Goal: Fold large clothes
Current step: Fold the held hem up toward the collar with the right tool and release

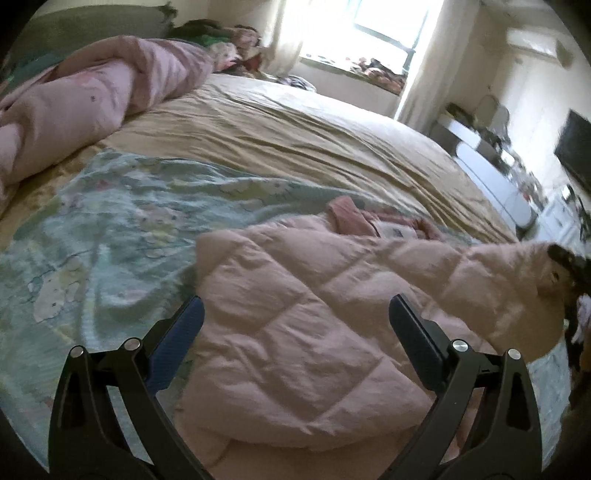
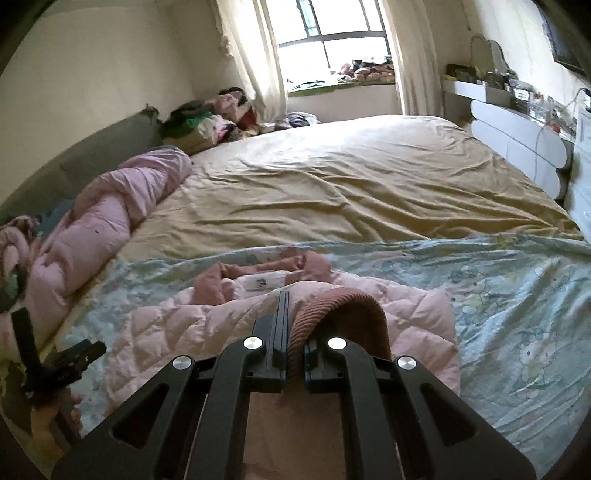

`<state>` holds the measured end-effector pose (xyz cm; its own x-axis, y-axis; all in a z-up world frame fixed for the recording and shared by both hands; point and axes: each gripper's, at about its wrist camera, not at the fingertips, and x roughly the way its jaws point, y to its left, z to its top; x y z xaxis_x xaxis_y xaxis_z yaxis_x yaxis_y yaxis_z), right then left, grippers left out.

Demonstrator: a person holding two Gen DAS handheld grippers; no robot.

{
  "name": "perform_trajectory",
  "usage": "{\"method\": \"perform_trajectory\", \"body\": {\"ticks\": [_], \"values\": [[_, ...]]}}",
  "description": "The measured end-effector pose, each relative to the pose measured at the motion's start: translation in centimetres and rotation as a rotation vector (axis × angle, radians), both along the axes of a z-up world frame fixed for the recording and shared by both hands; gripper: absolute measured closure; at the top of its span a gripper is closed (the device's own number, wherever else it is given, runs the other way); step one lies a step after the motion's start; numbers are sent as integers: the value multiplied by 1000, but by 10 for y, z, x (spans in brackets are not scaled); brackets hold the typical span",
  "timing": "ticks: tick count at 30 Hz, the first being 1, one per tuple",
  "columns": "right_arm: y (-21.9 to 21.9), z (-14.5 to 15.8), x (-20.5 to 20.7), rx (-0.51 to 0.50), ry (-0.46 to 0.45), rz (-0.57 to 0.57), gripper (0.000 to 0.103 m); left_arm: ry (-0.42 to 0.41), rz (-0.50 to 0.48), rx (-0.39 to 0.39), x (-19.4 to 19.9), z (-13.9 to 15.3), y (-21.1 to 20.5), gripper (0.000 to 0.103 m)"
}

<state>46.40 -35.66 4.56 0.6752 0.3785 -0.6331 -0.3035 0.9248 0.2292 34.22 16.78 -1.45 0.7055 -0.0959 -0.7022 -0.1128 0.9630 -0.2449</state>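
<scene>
A pale pink quilted jacket [image 1: 295, 332] lies on the near part of the bed, on top of a light blue sheet with cartoon prints [image 1: 110, 229]. Its collar [image 2: 266, 275], in a darker pink, points toward the far side of the bed, and a white label shows inside it.

The left claw [image 1: 295, 317] is spread wide, with its two fingers apart above the jacket; nothing is between them. In the left wrist view one finger is over the left edge of the jacket and the other over its middle part.

The right claw [image 2: 293, 332] is pressed together on a ribbed cuff [image 2: 340, 314] of dusty pink colour, which bends in an arch over the right finger. In the left wrist view the sleeve [image 1: 509, 280] is lifted at the right edge of the picture, above the body of the jacket.

Beyond the blue sheet, a wrinkled beige bed cover [image 2: 351, 184] covers the rest of the bed. A rolled pink duvet [image 2: 110, 214] lies along the left side, near the grey headboard [image 2: 92, 155]. A heap of clothes [image 2: 214, 118] sits at the far corner, beside the curtain and the window [image 2: 332, 33]. White furniture [image 2: 517, 136] stands along the right wall.
</scene>
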Motion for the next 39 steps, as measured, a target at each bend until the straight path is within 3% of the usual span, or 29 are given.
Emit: {"method": "perform_trajectory", "body": {"ticks": [8, 15, 21, 26, 30, 35, 39], "values": [[-1, -28, 6, -55, 45, -48, 98, 29, -80, -13, 4, -19, -29, 11], [0, -39, 10, -81, 56, -60, 98, 68, -111, 0, 6, -36, -33, 28], [2, -43, 8, -93, 65, -51, 94, 126, -105, -51, 13, -61, -26, 30], [-8, -38, -4, -94, 43, -87, 72, 134, -104, -52, 13, -65, -26, 30], [-14, -21, -25, -100, -57, -141, 64, 134, -101, -36, 12, -65, -28, 30], [24, -23, -38, -134, -50, -2, 41, 140, -104, -27, 13, -66, -29, 30], [63, -35, -43, -195, -17, 88, 39, 144, -107, -24, 14, -67, -29, 30]]}}
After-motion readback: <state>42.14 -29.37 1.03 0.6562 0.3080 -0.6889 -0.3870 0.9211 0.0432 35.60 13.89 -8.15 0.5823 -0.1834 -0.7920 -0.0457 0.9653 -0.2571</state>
